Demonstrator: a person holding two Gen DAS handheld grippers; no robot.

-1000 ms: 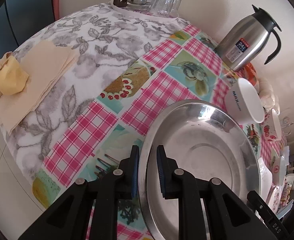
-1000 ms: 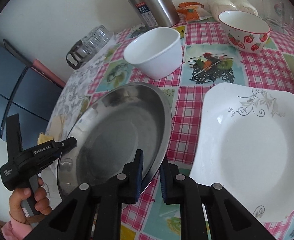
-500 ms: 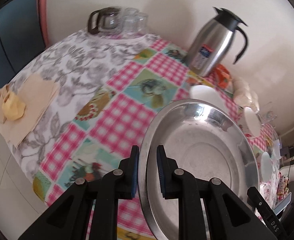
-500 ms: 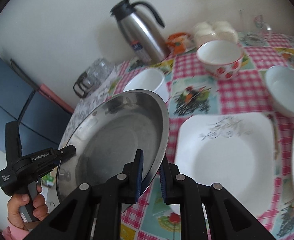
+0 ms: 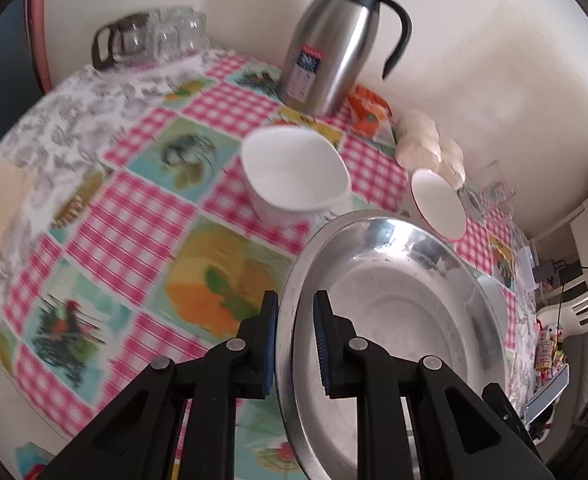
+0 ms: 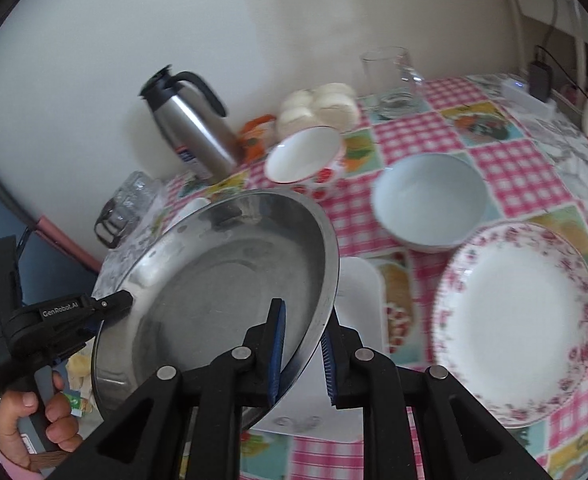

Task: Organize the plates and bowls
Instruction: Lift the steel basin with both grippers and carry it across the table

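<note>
A round steel plate [image 5: 393,320] [image 6: 222,292] hangs tilted above the checked tablecloth, held at two sides of its rim. My left gripper [image 5: 295,300] is shut on the plate's left rim and shows in the right wrist view [image 6: 110,304], with a hand [image 6: 26,412] around its handle. My right gripper [image 6: 301,312] has the plate's right rim between its blue pads; its jaws are opening slightly, pads still at the rim. Under the steel plate lies a white square plate [image 6: 357,292]. A floral plate [image 6: 517,320] and a white round bowl [image 6: 429,200] sit to the right.
A white square bowl [image 5: 294,176], a strawberry bowl [image 5: 437,204] [image 6: 301,160], a steel thermos [image 5: 333,48] [image 6: 194,128], buns [image 6: 317,108] and a glass jug [image 6: 393,76] stand toward the wall. Glass cups [image 5: 154,36] sit at the far left corner.
Both grippers have carried the steel plate up and to the right across the table. The floral plate and round bowl have come into the right wrist view.
</note>
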